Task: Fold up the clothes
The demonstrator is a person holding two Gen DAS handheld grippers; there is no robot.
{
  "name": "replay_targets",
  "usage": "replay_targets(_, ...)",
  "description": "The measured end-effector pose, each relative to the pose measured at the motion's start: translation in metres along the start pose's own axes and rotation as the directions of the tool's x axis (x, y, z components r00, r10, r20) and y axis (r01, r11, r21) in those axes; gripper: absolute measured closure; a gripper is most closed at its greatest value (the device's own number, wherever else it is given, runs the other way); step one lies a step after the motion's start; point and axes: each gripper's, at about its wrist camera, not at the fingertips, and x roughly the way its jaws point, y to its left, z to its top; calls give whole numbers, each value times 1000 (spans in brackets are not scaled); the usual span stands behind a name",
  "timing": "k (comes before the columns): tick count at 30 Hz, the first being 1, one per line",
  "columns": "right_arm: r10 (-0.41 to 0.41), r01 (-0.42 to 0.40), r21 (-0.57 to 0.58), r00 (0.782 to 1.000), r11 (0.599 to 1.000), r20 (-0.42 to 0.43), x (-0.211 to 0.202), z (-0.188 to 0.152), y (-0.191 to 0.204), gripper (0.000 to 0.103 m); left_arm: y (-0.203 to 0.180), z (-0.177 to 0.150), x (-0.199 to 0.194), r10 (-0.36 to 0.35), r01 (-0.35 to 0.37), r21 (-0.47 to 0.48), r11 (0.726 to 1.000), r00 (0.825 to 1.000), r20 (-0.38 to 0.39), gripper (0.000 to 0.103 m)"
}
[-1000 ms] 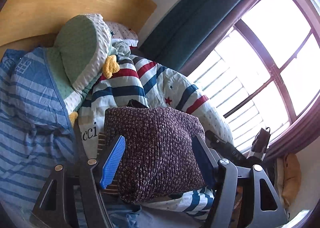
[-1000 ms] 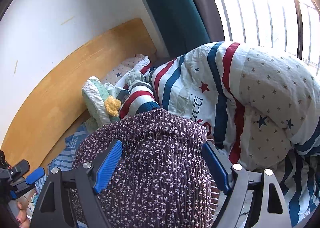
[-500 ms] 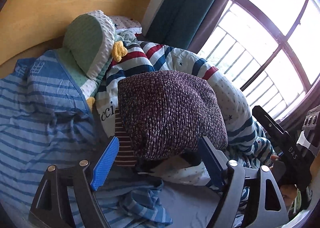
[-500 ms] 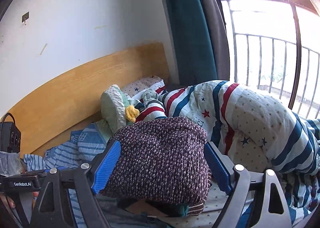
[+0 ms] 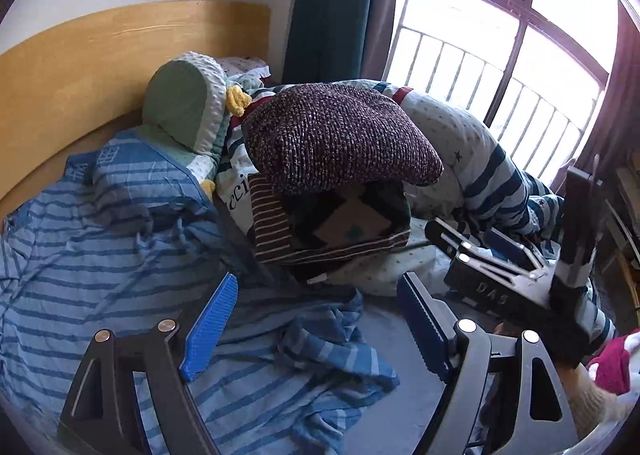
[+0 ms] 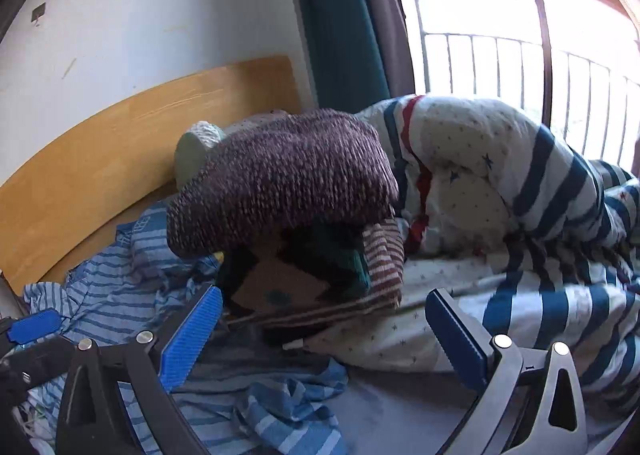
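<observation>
A folded maroon speckled knit sweater (image 5: 340,135) lies on top of a pile of folded clothes (image 5: 332,231), among them a brown-and-white striped piece and a dark green and tan patterned one. The pile rests on the bed against a striped quilt. My left gripper (image 5: 316,295) is open, drawn back short of the pile, with nothing between its blue pads. In the right wrist view the sweater (image 6: 288,179) overhangs the pile (image 6: 320,287). My right gripper (image 6: 324,299) is nearer than the pile; its jaws are opening and hold nothing. It also shows at the pile's right (image 5: 500,275).
A crumpled blue striped cloth (image 5: 120,247) covers the near bed. Behind the pile lie a star-and-stripe quilt (image 6: 500,175), a green pillow (image 5: 184,107) and the wooden headboard (image 5: 80,63). A barred window (image 5: 500,55) and a teal curtain (image 5: 332,3) stand beyond. A person's hand (image 5: 592,399) is at lower right.
Both grippers have let go of the maroon sweater and pulled back from it. The sweater now rests on the pile, and more of the bed shows below.
</observation>
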Motion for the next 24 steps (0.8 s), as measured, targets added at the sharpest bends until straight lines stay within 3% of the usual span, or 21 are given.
replay_targets(4,-37,37,1,999,999,-36,6,-22,-6,0,-4,-11,-12,15,-17,59,998,999,43,19)
replay_targets(5,-43,43,6,999,999,-26,5,-21,-6,0,-5,-12,-15,9,-12,68,998,999,51,14)
replay_targets(9,-49,49,9,999,999,7,0,-9,1,0,-8,-14,-25,-17,9,95,995,997,80,14)
replay_targets(19,-42,43,-24,999,999,34,-8,-1,18,0,-3,-5,-34,-1,-7,63,998,992,127,14)
replay_targets(24,-60,63,-51,997,997,53,-11,-6,24,0,-3,-5,-30,-7,1,55,998,995,97,14)
